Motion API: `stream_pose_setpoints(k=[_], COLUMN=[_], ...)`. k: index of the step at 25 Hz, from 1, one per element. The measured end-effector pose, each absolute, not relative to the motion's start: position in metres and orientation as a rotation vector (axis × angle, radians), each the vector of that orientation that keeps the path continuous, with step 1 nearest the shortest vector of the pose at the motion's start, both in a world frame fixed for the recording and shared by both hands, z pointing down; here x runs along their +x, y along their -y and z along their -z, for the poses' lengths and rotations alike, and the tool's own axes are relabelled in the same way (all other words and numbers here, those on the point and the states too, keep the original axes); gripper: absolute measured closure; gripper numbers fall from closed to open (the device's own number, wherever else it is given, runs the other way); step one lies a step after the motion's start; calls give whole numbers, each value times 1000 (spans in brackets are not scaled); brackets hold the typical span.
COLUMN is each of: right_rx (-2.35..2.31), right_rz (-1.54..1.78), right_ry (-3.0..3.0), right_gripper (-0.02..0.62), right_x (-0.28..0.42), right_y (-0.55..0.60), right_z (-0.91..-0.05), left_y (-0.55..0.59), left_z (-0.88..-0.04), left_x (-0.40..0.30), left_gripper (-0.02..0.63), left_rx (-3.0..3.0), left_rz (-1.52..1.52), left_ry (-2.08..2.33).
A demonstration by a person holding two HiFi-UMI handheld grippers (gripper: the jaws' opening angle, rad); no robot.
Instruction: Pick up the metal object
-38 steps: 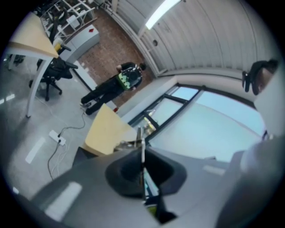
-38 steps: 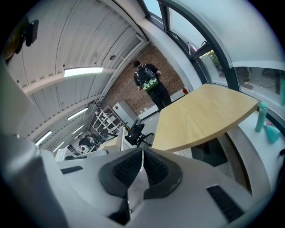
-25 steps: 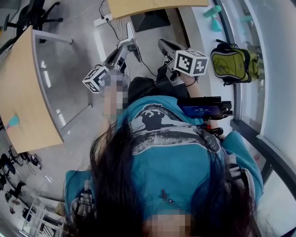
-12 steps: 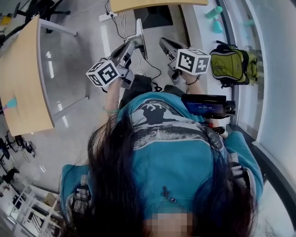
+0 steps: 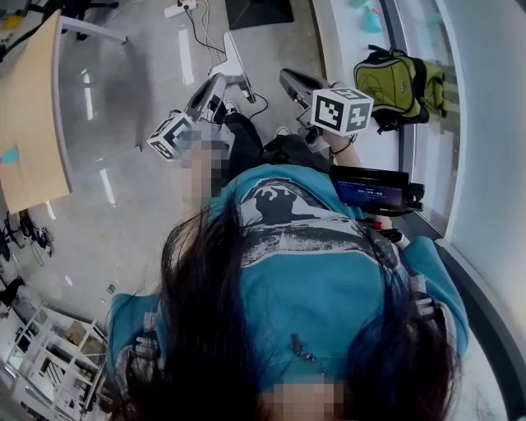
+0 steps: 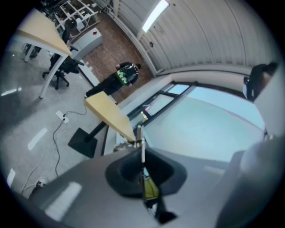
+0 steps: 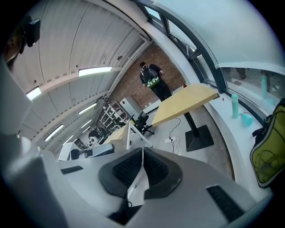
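Note:
No metal object shows in any view. In the head view I look down over a person in a teal shirt who holds both grippers out over the floor. The left gripper (image 5: pixel 232 70) is at upper centre-left, with its marker cube (image 5: pixel 171 136) behind it. The right gripper (image 5: pixel 286 78) is beside it, with its own marker cube (image 5: pixel 341 111). In the left gripper view the left gripper (image 6: pixel 141 147) has its pads pressed together with nothing between them. The right gripper (image 7: pixel 142 156) is likewise shut and empty, pointing across the room.
A wooden table (image 5: pixel 29 123) stands at the left, and a black table base (image 5: pixel 259 10) with a power strip (image 5: pixel 182 8) and cables lies ahead. A green backpack (image 5: pixel 394 82) rests by the window ledge. White shelving (image 5: pixel 49 362) is at lower left. A distant person (image 7: pixel 151 75) stands by a brick wall.
The head view has drifted, so the tables and backpack sit higher in frame. The left marker cube swung right, then back left. Both jaws stay shut.

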State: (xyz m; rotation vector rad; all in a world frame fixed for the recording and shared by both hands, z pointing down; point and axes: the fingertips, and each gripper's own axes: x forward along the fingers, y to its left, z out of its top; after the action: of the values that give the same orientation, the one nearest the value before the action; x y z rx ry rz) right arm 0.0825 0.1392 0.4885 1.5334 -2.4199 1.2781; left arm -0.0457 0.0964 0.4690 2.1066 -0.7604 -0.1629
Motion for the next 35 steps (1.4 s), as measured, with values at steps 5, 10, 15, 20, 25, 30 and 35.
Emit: stream_pose_setpoints(k=[5,10,15,20,25,30,35], right_rx=[1512,1477,1446,1444,1456,1448,1443], right_rz=[-1259,-1242,-1259,-1244,-1220,-1218,-1213], right_ry=[2454,2472,2469,2491,2507,2512,2514], right_gripper=[577,575,577,577,577,577,577], right_x=[99,95,89,87,89,87,87], right_y=[-192,-196,-201,-199,-192,-193,-192], right_z=[-492,-494,-499,-494,-485,-485,-485], left_y=[-159,-169,-179,-179,-173,-172,-174], left_z=[-473,-480,-479,-476,-467,-468,-467], left_x=[-34,-46,-50,-52,-50,-51,-52], left_gripper=[604,604,604,604,604,604,604], left_rx=[2110,2081,2078,2086,2109,2113,2114], left_rz=[170,189,181,170,177,169,172], left_ry=[794,846,861,867,866,868,874])
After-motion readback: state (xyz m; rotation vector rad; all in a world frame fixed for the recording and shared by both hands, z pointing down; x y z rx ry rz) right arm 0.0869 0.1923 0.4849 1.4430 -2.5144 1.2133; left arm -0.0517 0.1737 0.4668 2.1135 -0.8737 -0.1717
